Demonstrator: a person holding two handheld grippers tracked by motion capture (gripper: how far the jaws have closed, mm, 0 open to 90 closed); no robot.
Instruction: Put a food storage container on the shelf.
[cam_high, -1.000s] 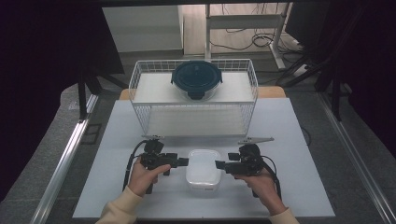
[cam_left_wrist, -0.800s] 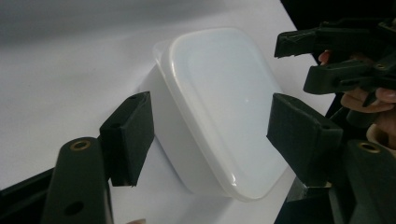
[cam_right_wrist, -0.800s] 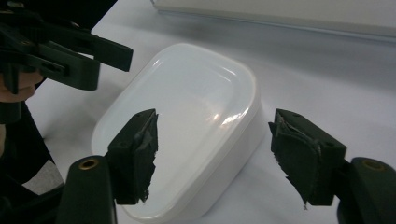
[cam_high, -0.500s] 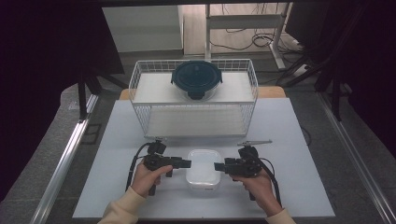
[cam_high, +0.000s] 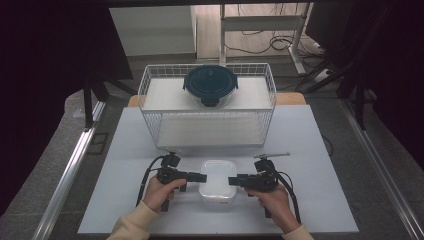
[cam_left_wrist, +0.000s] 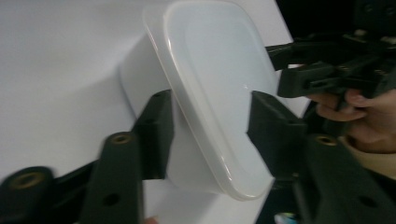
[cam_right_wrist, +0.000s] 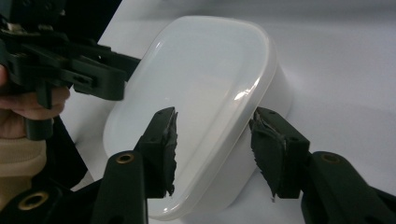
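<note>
Both hands have drawn slightly toward the bottom of the frame since a second ago, and the tools now sit level with the middle of the white box rather than beside its upper half. The white box (cam_high: 218, 181) rests flat on the desk (cam_high: 320, 150), lower centre of the high view, lid on, in front of the wire basket (cam_high: 150, 100) that carries a dark round container (cam_high: 210, 86) on its upper shelf.

The left tool (cam_high: 198, 177) points in from the left, its tip at the box's left edge. In the left gripper view its jaws stand wide apart on either side of the lid rim, one low by the wall and one over the lid, neither clearly pressing. The right tool (cam_high: 234, 181) mirrors it from the right; in the right gripper view its jaws also stand wide, straddling the rim, with a gap visible between pad and plastic.

The box looks like thin, smooth plastic: probably light, a little flexible in the wall, and slippery under hard pads. The lid's overhanging rim is the stiffest place to take hold of. Pinching it on the two opposite sides at the same height should keep it level; a squeeze on the bare wall could bow it or let it slide out.
</note>
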